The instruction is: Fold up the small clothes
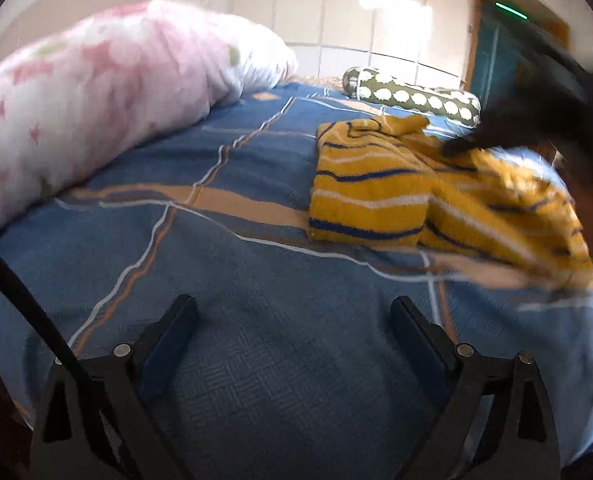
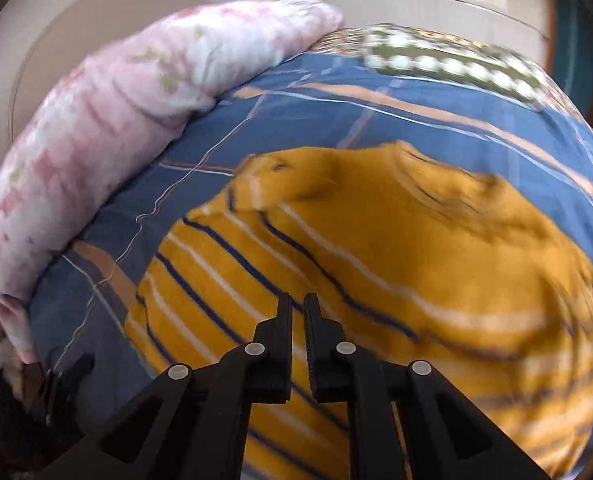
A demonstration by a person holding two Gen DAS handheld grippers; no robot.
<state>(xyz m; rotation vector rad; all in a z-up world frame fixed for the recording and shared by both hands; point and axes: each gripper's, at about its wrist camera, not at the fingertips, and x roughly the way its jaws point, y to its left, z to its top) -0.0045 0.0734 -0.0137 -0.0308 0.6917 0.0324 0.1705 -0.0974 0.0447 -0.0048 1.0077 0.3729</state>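
My left view shows a long pink floral bolster (image 1: 96, 92) lying along the far left side of the bed (image 1: 256, 340), and a green cushion with white dots (image 1: 412, 98) at the bed's far end beside a tiled wall (image 1: 336, 20). A dark blurred shape at upper right touches the garment's far edge; I take it for my right gripper (image 1: 528, 120), but blur hides its detail there. A black cable (image 1: 28, 300) crosses the lower left corner.

Open blue plaid bedding lies between my left gripper (image 1: 292, 320) and the garment, and wide bare sheet runs leftward to the bolster.

The yellow striped sweater (image 1: 376, 196) lies on the right half of the bed, its left part folded into a neat block, its right part rumpled and blurred.

Left jaws stand wide apart, holding nothing. In the right view, my right gripper (image 2: 297, 304) hangs over the sweater (image 2: 376, 260), jaws nearly closed with a narrow gap; I cannot tell whether cloth is pinched.
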